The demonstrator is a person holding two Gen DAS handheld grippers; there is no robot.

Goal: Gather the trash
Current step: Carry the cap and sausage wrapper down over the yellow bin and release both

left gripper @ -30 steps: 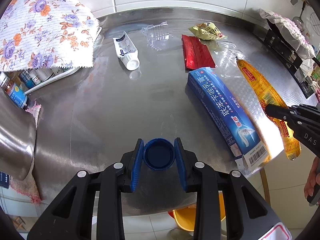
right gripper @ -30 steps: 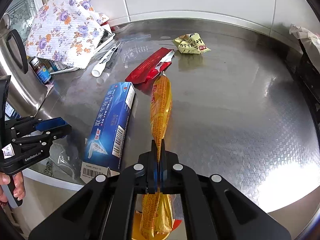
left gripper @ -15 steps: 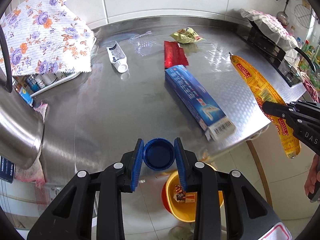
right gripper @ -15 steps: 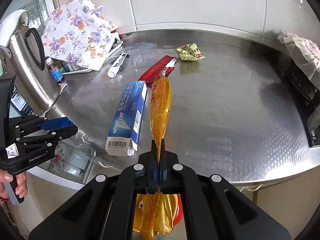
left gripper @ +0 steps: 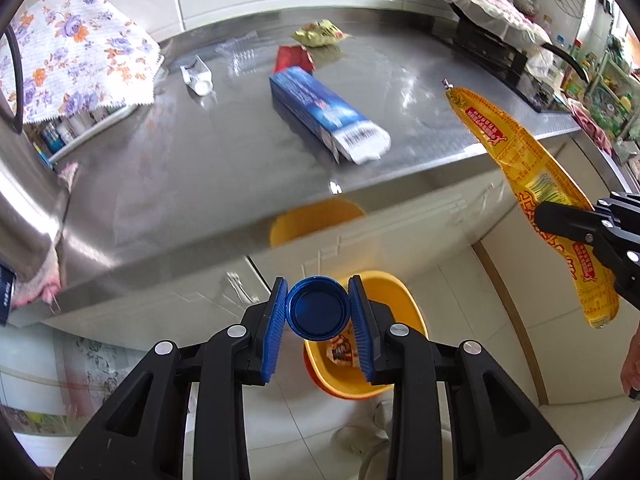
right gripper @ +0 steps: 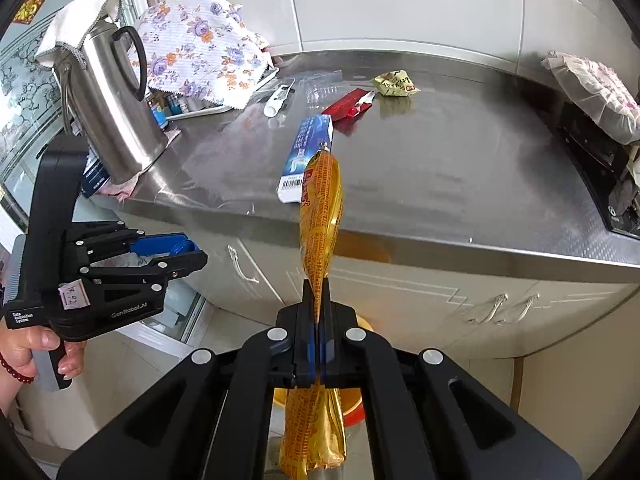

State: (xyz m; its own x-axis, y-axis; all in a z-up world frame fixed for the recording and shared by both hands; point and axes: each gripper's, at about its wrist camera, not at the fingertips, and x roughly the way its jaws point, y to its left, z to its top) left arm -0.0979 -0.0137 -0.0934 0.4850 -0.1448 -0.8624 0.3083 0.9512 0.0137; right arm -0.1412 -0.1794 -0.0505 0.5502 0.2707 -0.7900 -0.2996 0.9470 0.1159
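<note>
My left gripper point(left gripper: 317, 307) is shut on a blue bottle cap point(left gripper: 317, 309), held in the air off the counter and above a yellow bin point(left gripper: 394, 300) on the floor. My right gripper point(right gripper: 317, 300) is shut on a long yellow sausage wrapper point(right gripper: 322, 196), which hangs past the counter's front edge; the bin point(right gripper: 354, 410) shows below it. In the left wrist view the wrapper point(left gripper: 528, 168) and right gripper point(left gripper: 560, 220) are at the right. A blue toothpaste box point(left gripper: 320, 112), red wrapper point(left gripper: 292, 58), yellow snack packet point(left gripper: 318, 33) and white tube point(left gripper: 198, 76) lie on the steel counter point(left gripper: 200, 160).
A steel kettle point(right gripper: 112, 112) and a floral cloth point(right gripper: 200, 44) stand at the counter's left. A stove with a covered pan point(right gripper: 596, 128) is at the right. Cabinet doors point(right gripper: 480, 304) run under the counter. A hand point(right gripper: 40, 352) holds the left gripper's handle.
Both grippers have pulled back from over the counter to beyond its front edge, carrying the cap and the wrapper. The yellow bin has come fully into view below them.
</note>
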